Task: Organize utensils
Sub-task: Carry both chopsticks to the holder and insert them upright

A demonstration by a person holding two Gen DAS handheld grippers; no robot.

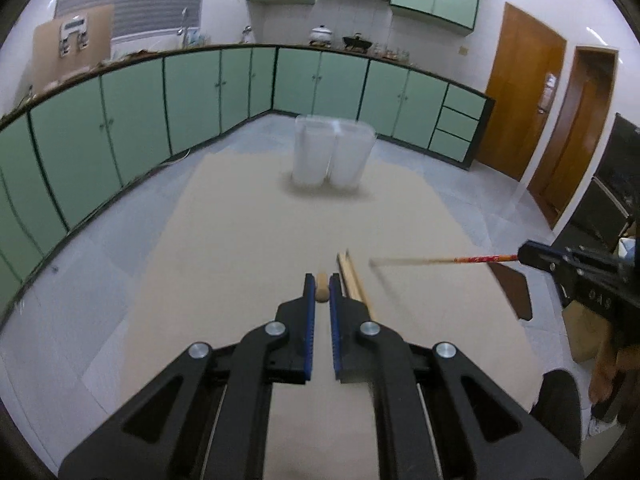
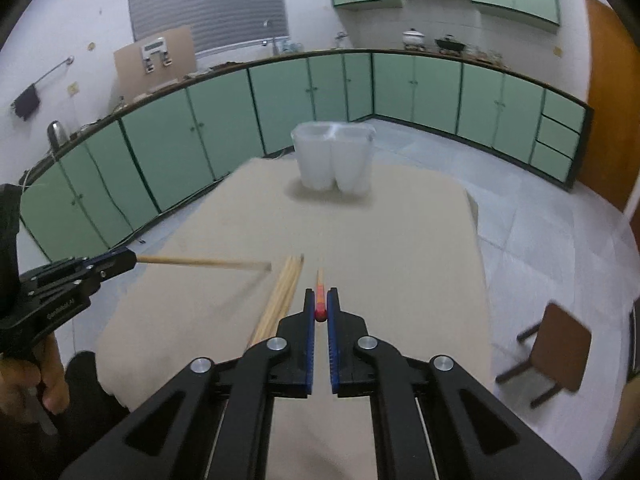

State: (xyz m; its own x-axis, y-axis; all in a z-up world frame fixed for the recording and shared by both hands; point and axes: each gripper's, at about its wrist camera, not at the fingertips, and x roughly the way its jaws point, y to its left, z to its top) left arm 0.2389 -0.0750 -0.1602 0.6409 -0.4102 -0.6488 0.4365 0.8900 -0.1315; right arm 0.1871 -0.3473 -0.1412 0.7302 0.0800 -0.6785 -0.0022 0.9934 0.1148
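Plain chopsticks [image 2: 286,294] lie before translucent holder [image 2: 332,156].

Green cabinets [image 2: 168,152], wooden door [image 1: 520,92], brown stool [image 2: 560,348]

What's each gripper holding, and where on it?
Left gripper: plain wooden chopstick, gripped at its butt end. Right gripper: red-decorated chopstick, gripped at its red butt end.

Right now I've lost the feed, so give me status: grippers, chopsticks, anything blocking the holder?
Left gripper shut on plain chopstick. Right gripper shut on red-handled chopstick. Spare chopsticks on table. Path to white holder clear.
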